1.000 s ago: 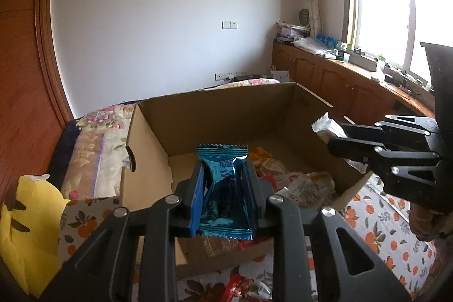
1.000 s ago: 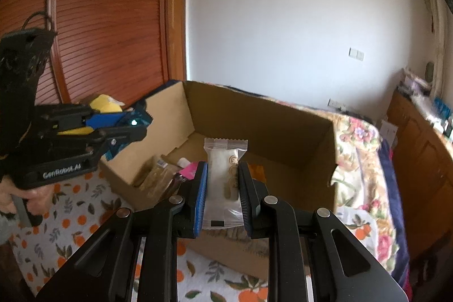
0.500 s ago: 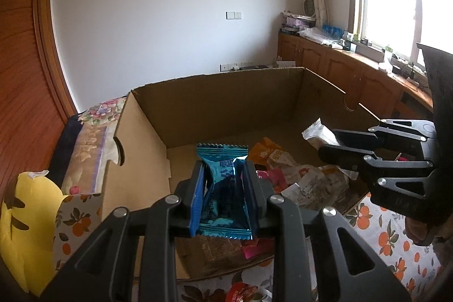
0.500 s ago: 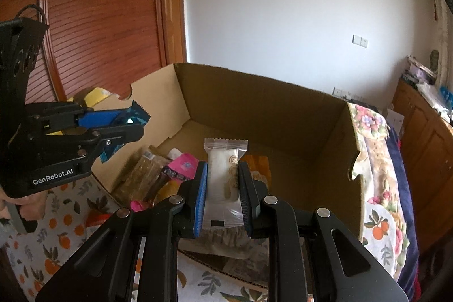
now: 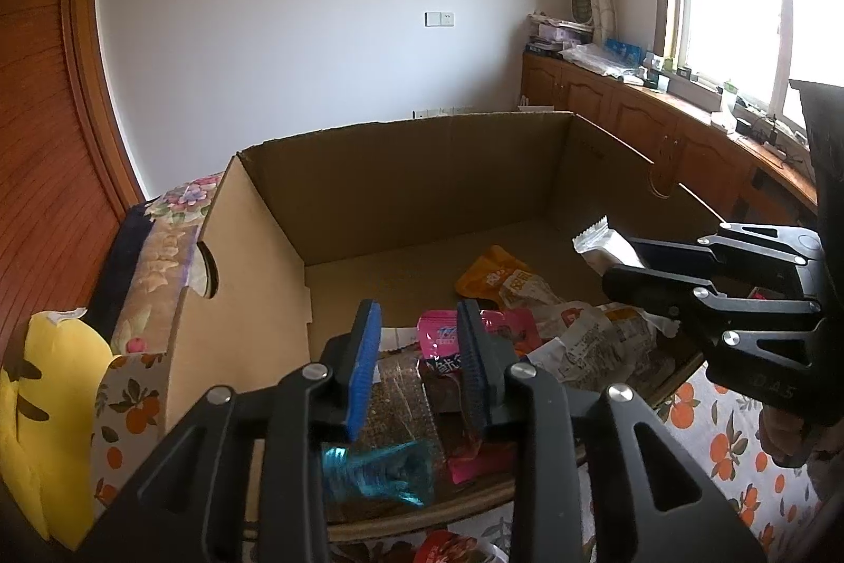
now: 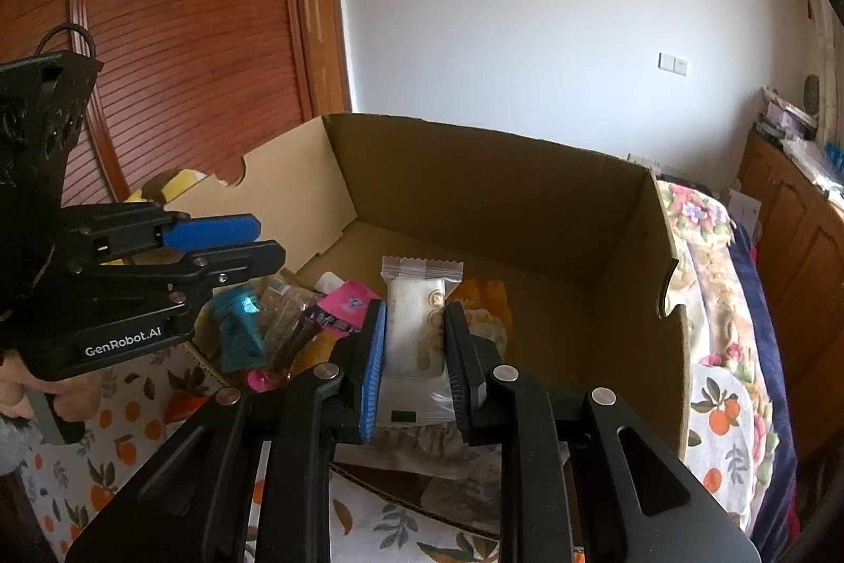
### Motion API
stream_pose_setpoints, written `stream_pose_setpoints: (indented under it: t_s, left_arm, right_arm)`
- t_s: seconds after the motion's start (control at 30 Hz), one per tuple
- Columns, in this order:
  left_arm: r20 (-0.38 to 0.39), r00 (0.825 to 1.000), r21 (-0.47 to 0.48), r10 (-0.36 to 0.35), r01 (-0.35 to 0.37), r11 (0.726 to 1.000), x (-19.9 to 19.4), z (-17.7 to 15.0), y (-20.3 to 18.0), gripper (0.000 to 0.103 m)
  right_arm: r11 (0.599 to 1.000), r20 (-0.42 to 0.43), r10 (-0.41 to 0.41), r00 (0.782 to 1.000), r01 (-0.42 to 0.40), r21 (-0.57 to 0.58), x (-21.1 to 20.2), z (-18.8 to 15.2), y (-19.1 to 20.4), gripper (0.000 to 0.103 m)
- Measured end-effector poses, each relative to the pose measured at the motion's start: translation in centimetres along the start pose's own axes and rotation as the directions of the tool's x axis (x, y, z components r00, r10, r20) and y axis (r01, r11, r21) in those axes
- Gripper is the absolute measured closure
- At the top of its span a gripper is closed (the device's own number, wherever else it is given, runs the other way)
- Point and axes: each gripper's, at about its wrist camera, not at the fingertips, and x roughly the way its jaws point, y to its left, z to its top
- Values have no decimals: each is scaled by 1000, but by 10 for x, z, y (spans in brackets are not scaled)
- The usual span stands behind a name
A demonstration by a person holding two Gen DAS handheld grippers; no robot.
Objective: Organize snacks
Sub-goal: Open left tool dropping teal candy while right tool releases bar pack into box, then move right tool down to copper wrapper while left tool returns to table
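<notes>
An open cardboard box (image 5: 401,172) holds several snack packets. My left gripper (image 5: 419,331) is open and empty over the box's near edge; it also shows in the right wrist view (image 6: 248,241). A blue packet (image 5: 374,468) lies just below it inside the box, also in the right wrist view (image 6: 237,325). My right gripper (image 6: 414,325) is shut on a white packet (image 6: 419,331) and holds it over the box. It shows at the right of the left wrist view (image 5: 627,262) with the white packet (image 5: 601,244) between its fingers.
In the box lie a pink packet (image 5: 448,341), an orange packet (image 5: 490,278) and crinkly clear packets (image 5: 585,341). The box stands on an orange-print cloth (image 5: 738,457). A yellow object (image 5: 37,426) is at the left. A red packet (image 5: 448,552) lies outside the box's front.
My left gripper has opened and let go of the blue packet, which has dropped into the box. Both grippers have moved closer over the box. The right gripper still holds the white packet.
</notes>
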Motion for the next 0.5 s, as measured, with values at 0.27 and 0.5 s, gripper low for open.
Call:
stream_pose_setpoints:
  t_s: [0.27,0.5]
  left_arm:
    - [3,1000,-21,-1,1,1000,1,-4,7,65]
    - [10,1000,-10,15,-15,1000,-7,-3,3,65]
  right_arm:
    - [1000,-2,1,1000,-1,20,0,-2,-4,80]
    - [999,-5,-42,999,42,2,-3,-1,-2,68]
